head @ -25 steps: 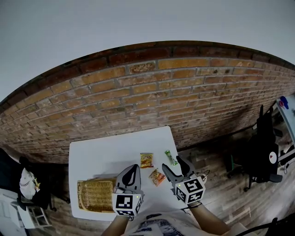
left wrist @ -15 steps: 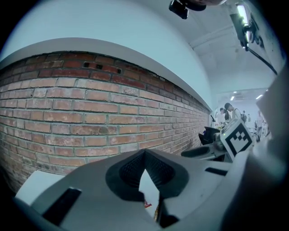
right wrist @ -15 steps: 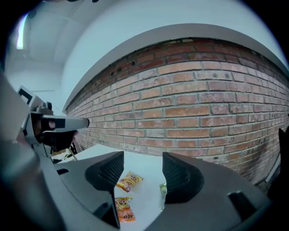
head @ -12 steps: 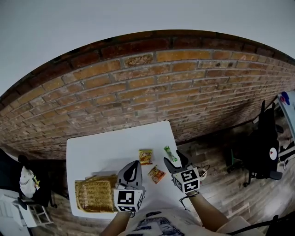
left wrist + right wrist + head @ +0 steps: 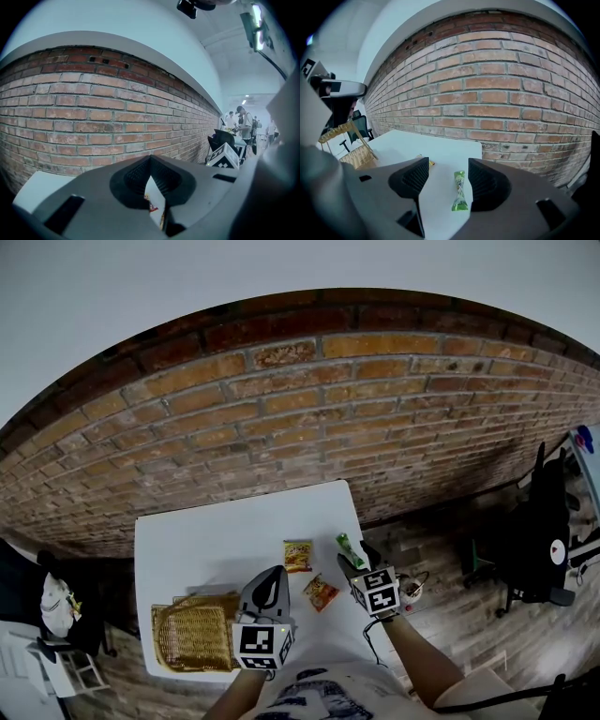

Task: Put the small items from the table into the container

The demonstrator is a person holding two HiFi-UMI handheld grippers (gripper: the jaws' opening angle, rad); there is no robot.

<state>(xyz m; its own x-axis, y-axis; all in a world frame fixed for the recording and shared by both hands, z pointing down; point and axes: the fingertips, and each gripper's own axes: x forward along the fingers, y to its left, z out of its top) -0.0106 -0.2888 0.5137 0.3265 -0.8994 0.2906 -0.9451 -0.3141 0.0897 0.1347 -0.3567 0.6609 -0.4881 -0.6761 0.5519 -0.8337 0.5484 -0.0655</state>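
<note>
Since a second ago the right gripper (image 5: 349,564) has dropped toward the white square table (image 5: 216,535). In the head view its tips now sit just below the small green twisted sweet wrapper (image 5: 349,548), while the left gripper (image 5: 271,576) has barely shifted. That view puts the wrapper by the table's right edge, right of frame centre, its long axis slanting from upper left to lower right. A flat orange snack packet (image 5: 298,555) lies just left of it. A red-orange snack packet (image 5: 321,592) lies lower down between the two grippers. The rectangular woven wicker basket (image 5: 194,636) fills the table's lower left corner, beside the left gripper. The left gripper view shows that gripper (image 5: 150,159) clenched, its tips meeting; a thin wedge below them shows only white table and a scrap of red-and-yellow print (image 5: 157,211). It also catches the right gripper's marker cube (image 5: 224,156) and distant people (image 5: 243,123) at far right, outside the head view. The right gripper view alone shows the right gripper (image 5: 447,180) released, jaws well apart. The glossy wrapper (image 5: 460,191) lies flat on the table in the gap, nearer the pad on the frame's right and not pinched. Its long axis stands almost upright in the frame, along the jaws, with the broader crimped end lowest. The basket (image 5: 354,158) shows at the left edge.
</note>
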